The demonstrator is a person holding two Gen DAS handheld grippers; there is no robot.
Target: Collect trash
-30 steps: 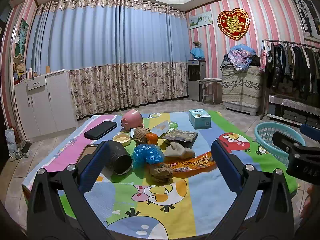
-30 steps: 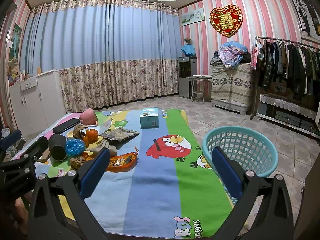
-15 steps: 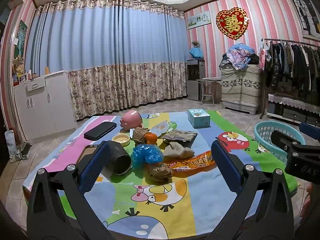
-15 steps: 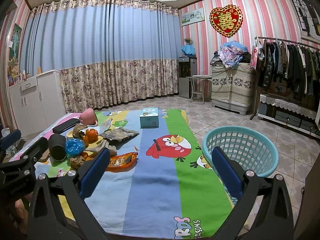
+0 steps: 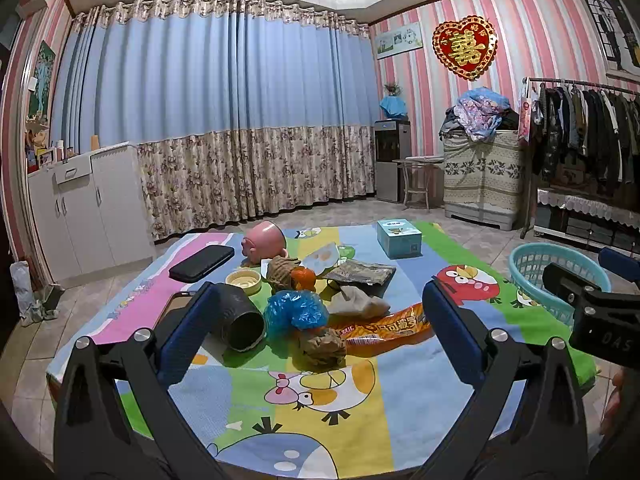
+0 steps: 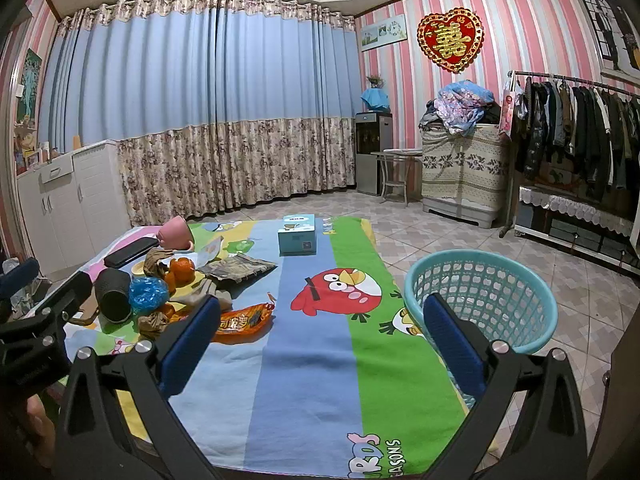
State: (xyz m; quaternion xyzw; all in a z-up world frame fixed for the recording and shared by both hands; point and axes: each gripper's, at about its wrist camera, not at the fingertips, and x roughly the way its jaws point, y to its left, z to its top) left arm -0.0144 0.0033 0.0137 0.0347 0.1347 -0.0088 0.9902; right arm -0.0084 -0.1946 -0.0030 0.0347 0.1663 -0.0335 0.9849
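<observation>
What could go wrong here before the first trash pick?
1. The trash is packed tight: the crumpled brown paper touches the orange snack wrapper and blue plastic bag, so one grasp may drag its neighbours.
2. Non-trash sits in the pile: the black cup and phone could get grabbed or knocked.
3. The basket stands off the mat's right edge; light wrappers may miss it.
</observation>
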